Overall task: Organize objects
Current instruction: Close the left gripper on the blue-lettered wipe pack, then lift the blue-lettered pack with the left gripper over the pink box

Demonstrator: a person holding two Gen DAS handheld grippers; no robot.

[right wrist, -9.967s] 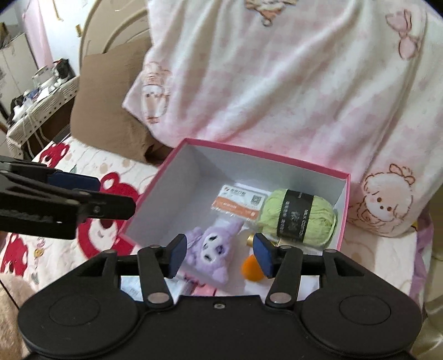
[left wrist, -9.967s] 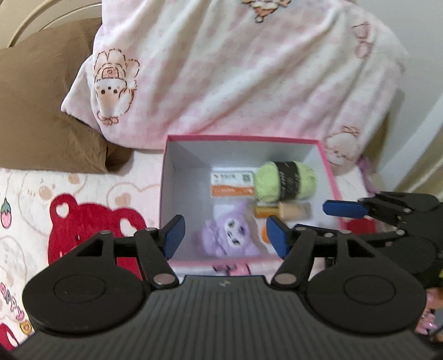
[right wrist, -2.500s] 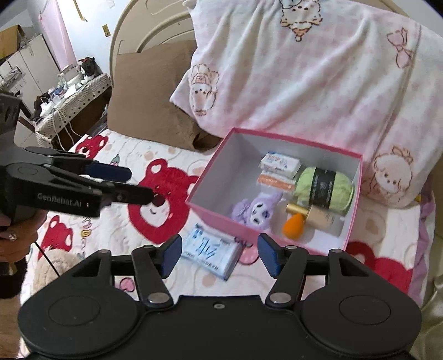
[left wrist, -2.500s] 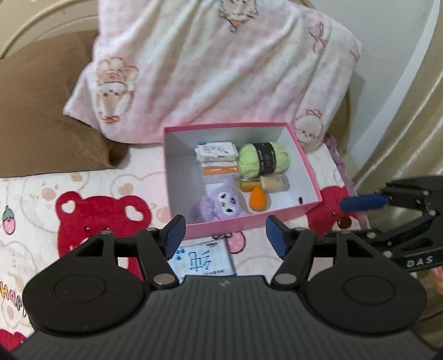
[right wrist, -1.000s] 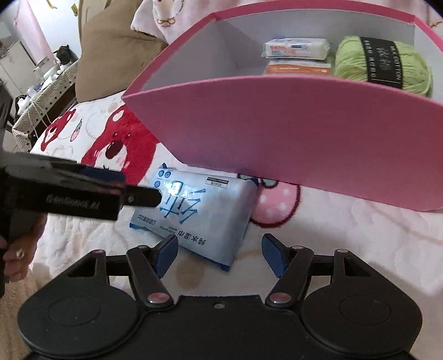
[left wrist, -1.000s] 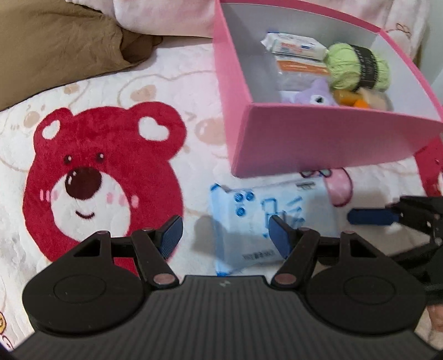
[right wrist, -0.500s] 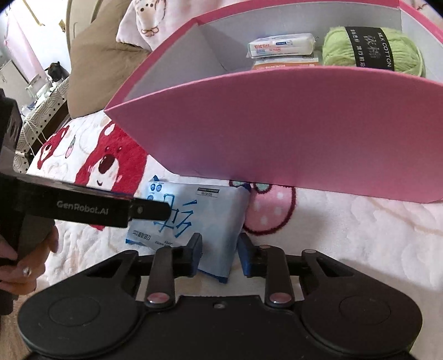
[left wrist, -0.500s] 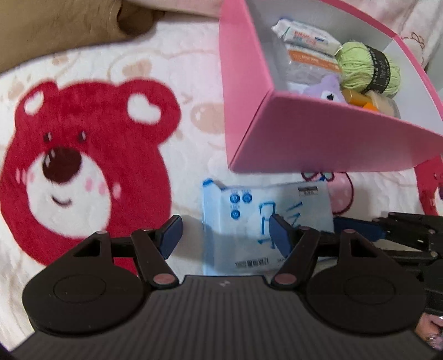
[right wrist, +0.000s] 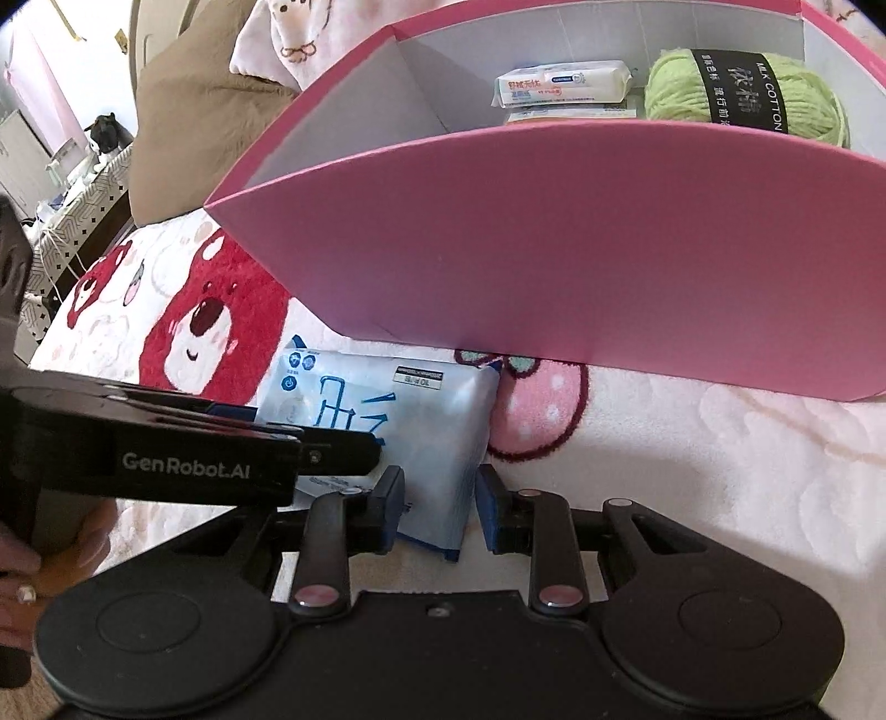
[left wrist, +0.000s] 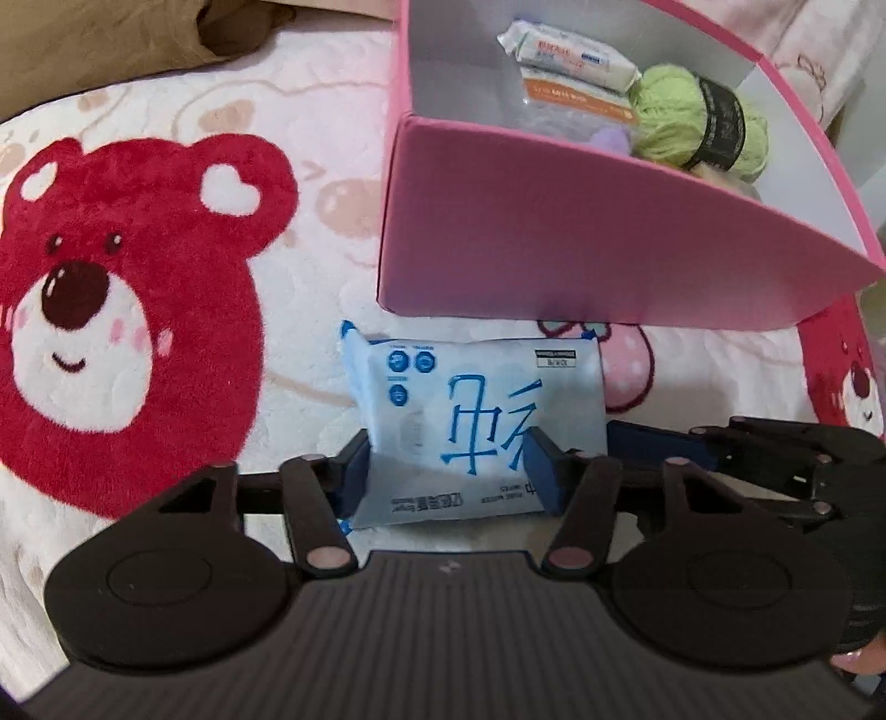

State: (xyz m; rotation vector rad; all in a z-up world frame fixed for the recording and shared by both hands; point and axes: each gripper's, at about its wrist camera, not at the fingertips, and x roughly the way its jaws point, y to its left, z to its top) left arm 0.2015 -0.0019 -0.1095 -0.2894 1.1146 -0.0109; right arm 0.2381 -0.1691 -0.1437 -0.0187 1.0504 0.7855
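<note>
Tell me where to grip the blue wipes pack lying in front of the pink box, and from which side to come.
Grip the blue wipes pack across its near end, coming from above on the side away from the pink box. It lies flat and soft on the blanket, its far edge close to the box wall, so only the near end is free. The left gripper and right gripper already pinch there.

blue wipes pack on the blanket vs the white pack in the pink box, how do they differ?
The blue wipes pack lies on the blanket outside the pink box; the white pack sits inside it, atop an orange-labelled packet. The blue pack has large blue characters; the white pack has small red and blue print. The left gripper and right gripper both pinch the blue pack; nothing touches the white one. Both are soft plastic-wrapped packs.
</note>
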